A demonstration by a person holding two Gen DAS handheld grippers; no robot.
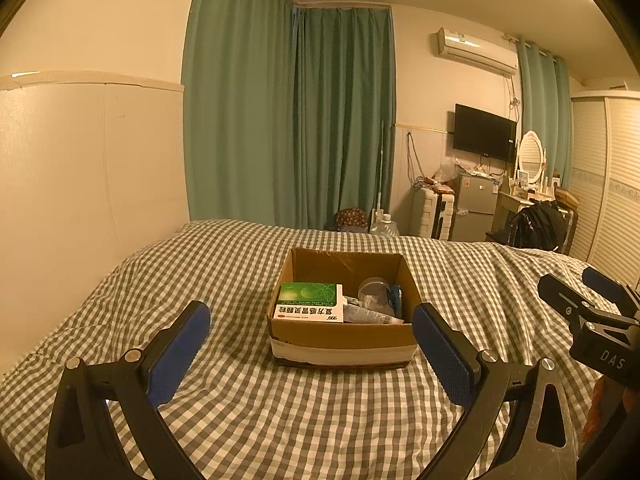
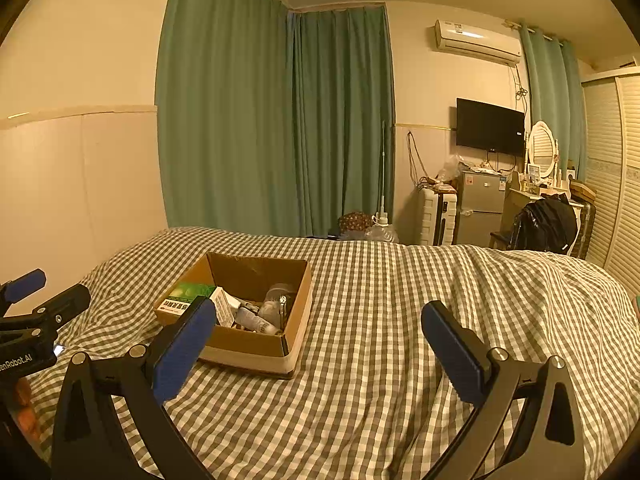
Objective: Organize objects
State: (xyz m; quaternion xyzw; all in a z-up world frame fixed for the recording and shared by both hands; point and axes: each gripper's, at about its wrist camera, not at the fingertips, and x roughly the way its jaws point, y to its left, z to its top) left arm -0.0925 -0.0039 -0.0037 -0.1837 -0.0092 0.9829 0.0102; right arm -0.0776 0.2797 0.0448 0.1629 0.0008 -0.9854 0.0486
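My left gripper (image 1: 311, 336) is matte black, its curved arms pierced by long triangular cut-outs and pinned with round silver screws, and the fingers (image 1: 178, 354) wear blue textured pads. My right gripper (image 2: 319, 338) is built the same: black frame, silver screws, blue pads. White lettering on its body reads "DAS" from the left camera; the left one's shows "enRobot.AI".

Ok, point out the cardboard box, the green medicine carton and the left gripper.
cardboard box (image 1: 344, 338), left wrist view, front wall.
green medicine carton (image 1: 307, 293), left wrist view, green top face.
left gripper (image 1: 311, 344), left wrist view, midway between its open jaws.
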